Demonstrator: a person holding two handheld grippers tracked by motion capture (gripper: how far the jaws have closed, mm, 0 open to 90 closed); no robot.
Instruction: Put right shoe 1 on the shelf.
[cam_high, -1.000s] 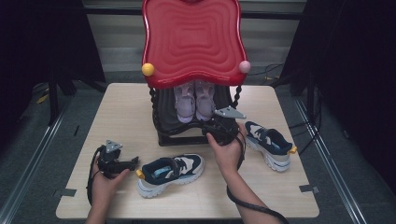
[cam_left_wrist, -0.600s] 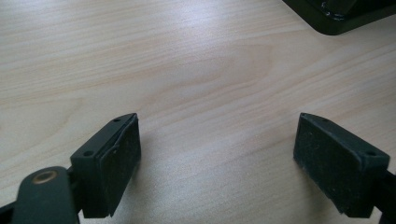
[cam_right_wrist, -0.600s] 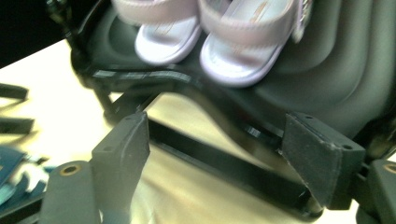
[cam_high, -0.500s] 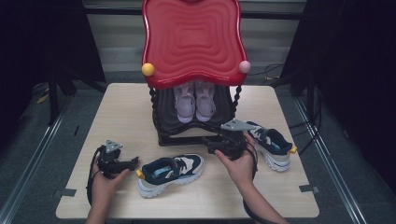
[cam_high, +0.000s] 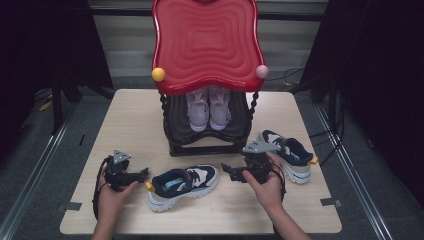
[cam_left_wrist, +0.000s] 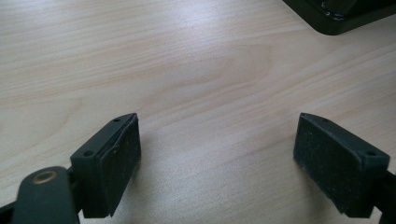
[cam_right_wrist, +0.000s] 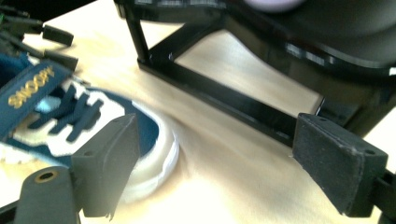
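The right hand-held gripper (cam_high: 231, 173) has just been opening; its jaws stand wide and empty, just beside the toe of the navy sneaker (cam_high: 183, 185) lying on the counter (cam_high: 130, 120). The left hand-held gripper (cam_high: 142, 173) rests wide open, empty, near its heel.

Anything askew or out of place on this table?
The two navy sneakers are split up: one lies sideways near the front edge, the other sits angled to the right of the black rack. The pink pair stands neatly on the rack. Nothing looks spilled or damaged.
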